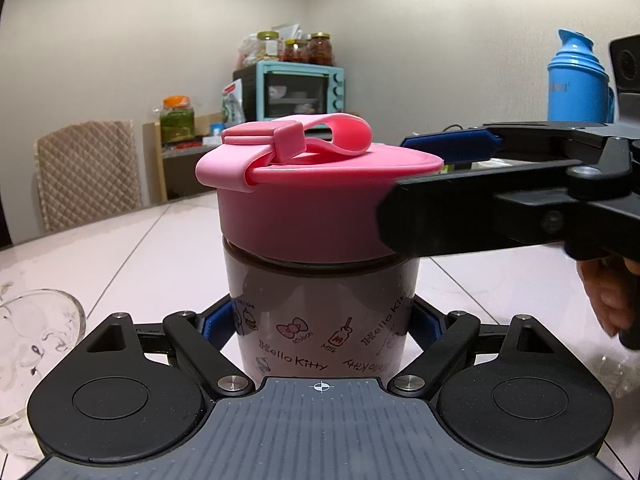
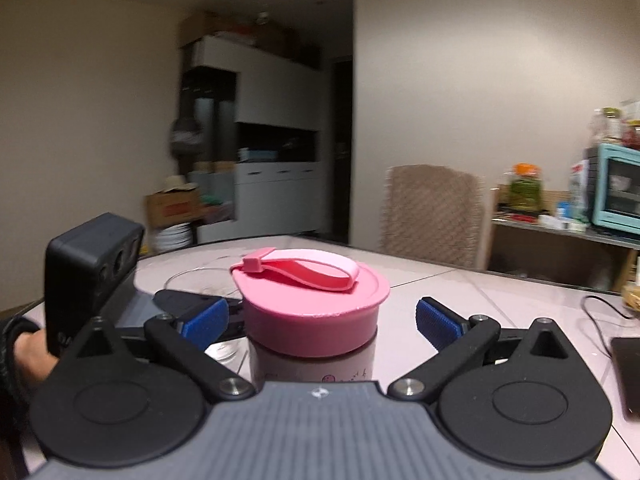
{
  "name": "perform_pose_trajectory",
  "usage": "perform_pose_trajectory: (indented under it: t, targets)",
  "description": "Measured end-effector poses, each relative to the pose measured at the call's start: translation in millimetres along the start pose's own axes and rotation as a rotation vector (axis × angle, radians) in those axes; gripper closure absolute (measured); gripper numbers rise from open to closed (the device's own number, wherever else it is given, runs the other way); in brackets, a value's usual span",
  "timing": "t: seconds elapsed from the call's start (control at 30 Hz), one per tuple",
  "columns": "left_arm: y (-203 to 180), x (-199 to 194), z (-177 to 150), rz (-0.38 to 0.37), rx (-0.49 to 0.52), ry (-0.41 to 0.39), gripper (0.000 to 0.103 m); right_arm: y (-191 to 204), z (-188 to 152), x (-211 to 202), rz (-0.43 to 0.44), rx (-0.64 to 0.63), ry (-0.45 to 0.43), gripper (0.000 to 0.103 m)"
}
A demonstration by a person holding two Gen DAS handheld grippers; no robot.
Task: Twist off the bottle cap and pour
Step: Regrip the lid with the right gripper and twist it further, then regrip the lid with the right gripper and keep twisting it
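Note:
A Hello Kitty bottle [image 1: 320, 312] with a pink screw cap [image 1: 308, 208] and a pink strap stands upright on the table. My left gripper [image 1: 322, 324] is shut on the bottle's body, blue pads against both sides. My right gripper [image 2: 320, 316] is open around the pink cap [image 2: 312, 304], its blue pads [image 2: 436, 320] a little apart from the rim on each side. In the left wrist view the right gripper [image 1: 440, 184] comes in from the right at cap height. A clear glass [image 1: 32, 344] stands at the left of the bottle.
The pale tiled table [image 1: 120, 248] carries a blue thermos [image 1: 578, 80] at the far right. A quilted chair [image 1: 88, 168] stands behind the table. A shelf with a teal toaster oven [image 1: 300, 88] and jars is at the back. A dark object [image 2: 628, 372] and a cable lie at the right.

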State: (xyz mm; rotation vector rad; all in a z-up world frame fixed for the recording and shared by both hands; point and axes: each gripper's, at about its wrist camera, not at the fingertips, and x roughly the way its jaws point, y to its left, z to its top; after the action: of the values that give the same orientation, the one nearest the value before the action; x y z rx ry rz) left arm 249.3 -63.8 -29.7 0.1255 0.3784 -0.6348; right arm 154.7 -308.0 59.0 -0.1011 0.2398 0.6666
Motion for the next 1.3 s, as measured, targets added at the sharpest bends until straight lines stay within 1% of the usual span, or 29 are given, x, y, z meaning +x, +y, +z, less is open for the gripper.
perform_pose_trajectory:
  t: [0.2, 0.27, 0.4, 0.57, 0.63, 0.7, 0.87, 0.93, 1.0, 1.07, 1.1, 1.13, 1.17, 1.2, 1.27, 1.3]
  targets:
    - [-1, 0, 0, 0.0, 0.0, 0.0, 0.013, 5, -4, 13, -0.045, 0.048, 0.001, 0.002]
    - [-1, 0, 0, 0.0, 0.0, 0.0, 0.013, 3, -5, 16, -0.038, 0.061, 0.006, 0.006]
    - [-2, 0, -1, 0.0, 0.0, 0.0, 0.013, 6, -6, 27, -0.04, 0.063, 0.01, 0.007]
    - [-2, -1, 0, 0.0, 0.0, 0.0, 0.013, 8, -7, 30, -0.046, 0.07, 0.006, 0.008]
    - [-2, -1, 0, 0.0, 0.0, 0.0, 0.013, 9, -7, 30, -0.041, 0.076, 0.007, 0.014]
    - [-2, -1, 0, 0.0, 0.0, 0.0, 0.013, 10, -6, 31, -0.039, 0.077, 0.009, 0.017]
    - [-2, 0, 0, 0.001, 0.0, 0.0, 0.013, 6, -6, 32, -0.012, 0.055, 0.014, 0.018]
    - [-2, 0, 0, 0.0, -0.001, 0.0, 0.013, 0, -6, 31, 0.026, 0.026, 0.018, 0.018]
    - [-3, -1, -1, 0.001, 0.0, 0.0, 0.013, -13, -5, 32, 0.101, 0.015, 0.025, 0.018]
    - [-4, 0, 0, 0.002, 0.003, 0.0, 0.013, -30, -3, 33, 0.202, 0.007, 0.038, 0.018]
    - [-5, 0, 0, 0.003, 0.006, 0.0, 0.013, -36, -3, 34, 0.236, 0.002, 0.043, 0.018]
    - [-5, 0, 0, 0.005, 0.009, 0.0, 0.013, -49, -1, 37, 0.314, -0.01, 0.055, 0.018]
    - [-6, 0, 0, 0.007, 0.011, 0.0, 0.013, -58, 0, 38, 0.367, -0.018, 0.063, 0.018]
    - [-6, 0, 1, 0.007, 0.013, 0.0, 0.013, -63, 1, 39, 0.396, -0.022, 0.067, 0.018]
    - [-5, 1, 1, 0.005, 0.008, -0.001, 0.013, -78, 6, 47, 0.504, -0.055, 0.087, 0.018]
    - [-4, 1, 2, 0.004, 0.006, -0.001, 0.013, -81, 7, 48, 0.532, -0.07, 0.09, 0.018]
